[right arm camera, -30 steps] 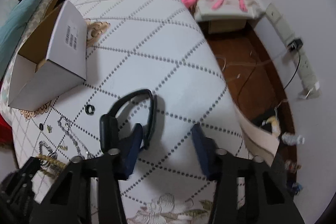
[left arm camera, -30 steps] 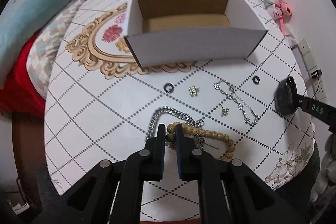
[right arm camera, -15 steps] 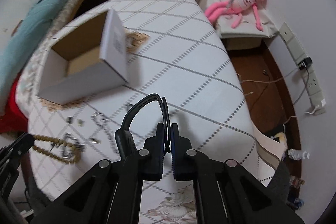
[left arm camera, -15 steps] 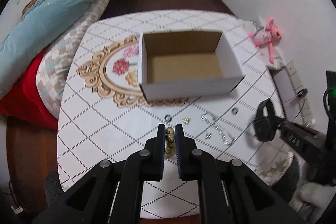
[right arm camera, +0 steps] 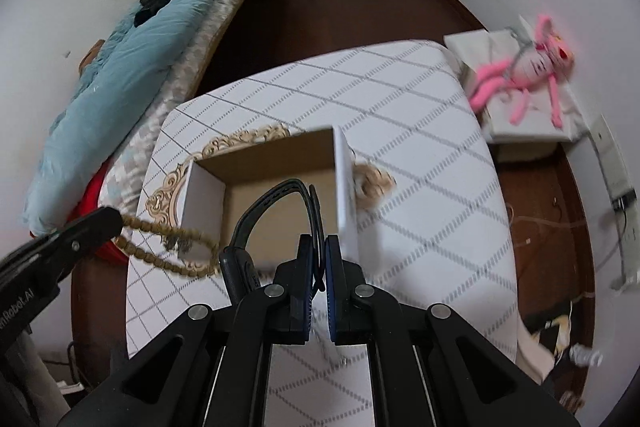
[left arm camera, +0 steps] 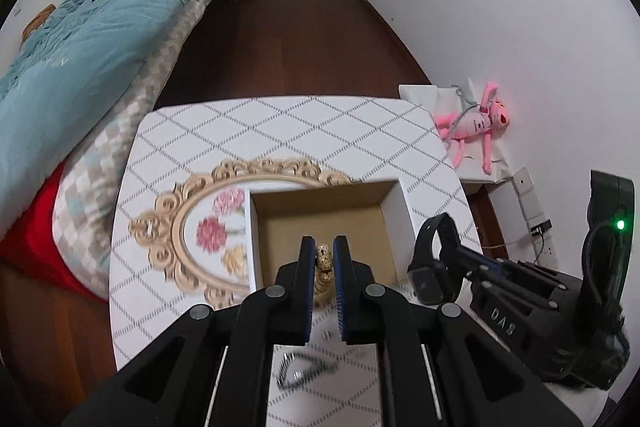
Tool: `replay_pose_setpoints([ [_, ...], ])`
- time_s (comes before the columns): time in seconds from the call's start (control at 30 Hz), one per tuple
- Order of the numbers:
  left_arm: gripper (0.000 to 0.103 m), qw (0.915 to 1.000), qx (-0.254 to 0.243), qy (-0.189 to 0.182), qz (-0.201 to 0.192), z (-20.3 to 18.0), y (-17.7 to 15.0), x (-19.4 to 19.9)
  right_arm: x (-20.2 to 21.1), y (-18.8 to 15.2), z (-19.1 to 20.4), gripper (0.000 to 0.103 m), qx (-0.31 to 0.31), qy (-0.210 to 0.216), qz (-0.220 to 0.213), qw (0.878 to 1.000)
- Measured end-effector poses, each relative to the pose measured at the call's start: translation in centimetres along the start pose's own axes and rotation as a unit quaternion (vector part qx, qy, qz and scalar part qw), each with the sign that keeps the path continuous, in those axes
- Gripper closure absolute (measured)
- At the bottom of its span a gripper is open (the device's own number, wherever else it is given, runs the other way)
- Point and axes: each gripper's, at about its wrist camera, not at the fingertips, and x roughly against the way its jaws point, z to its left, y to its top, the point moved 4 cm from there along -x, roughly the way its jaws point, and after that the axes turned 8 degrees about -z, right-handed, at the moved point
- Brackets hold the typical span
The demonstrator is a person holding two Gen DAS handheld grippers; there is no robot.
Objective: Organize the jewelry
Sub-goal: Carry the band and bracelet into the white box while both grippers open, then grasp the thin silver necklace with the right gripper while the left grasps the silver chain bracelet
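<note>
My left gripper is shut on a wooden bead bracelet, held in the air at the near edge of the open white cardboard box. The bracelet hangs as a loop in the right wrist view. My right gripper is shut on the strap of a black wristwatch, held above the box. The watch shows in the left wrist view just right of the box. A silver chain and small earrings lie on the table below my left gripper.
The white table has a diamond pattern and a gold ornate print left of the box. A bed with a blue quilt is on the left. A pink plush toy lies on a low box to the right.
Both grippers have risen and moved forward over the box, the left carrying the bead bracelet, the right carrying the watch. The chain and earrings stayed on the table.
</note>
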Motion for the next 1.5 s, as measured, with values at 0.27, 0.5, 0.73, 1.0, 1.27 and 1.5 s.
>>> replay_pose_setpoints([
  [0.27,0.096,0.9995,0.023,-0.012,0.019,2.0,-1.1,-0.7,-1.5,1.8,0.7,0.097,0.020,-0.005,0.009,1.000],
  [0.5,0.096,0.9987,0.027,-0.005,0.042,2.8,-0.7,-3.2,-3.5,1.9,0.8,0.097,0.035,-0.010,0.026,0.999],
  [0.73,0.090,0.9979,0.026,0.006,0.058,3.1,1.3,-5.2,-6.6,3.0,2.6,0.096,0.071,-0.005,0.065,0.995],
  [1.0,0.027,0.9960,0.024,0.083,0.023,5.2,0.6,-4.5,-8.3,3.1,2.8,0.042,0.085,-0.023,0.094,0.992],
  [1.27,0.000,0.9904,-0.009,0.137,0.020,5.4,-3.2,-5.8,-6.4,1.9,0.8,0.006,0.107,-0.117,0.060,0.986],
  [1.5,0.000,0.9903,0.012,0.137,0.018,5.3,-4.8,-5.9,-6.4,0.3,0.3,0.002,0.116,-0.135,0.056,0.982],
])
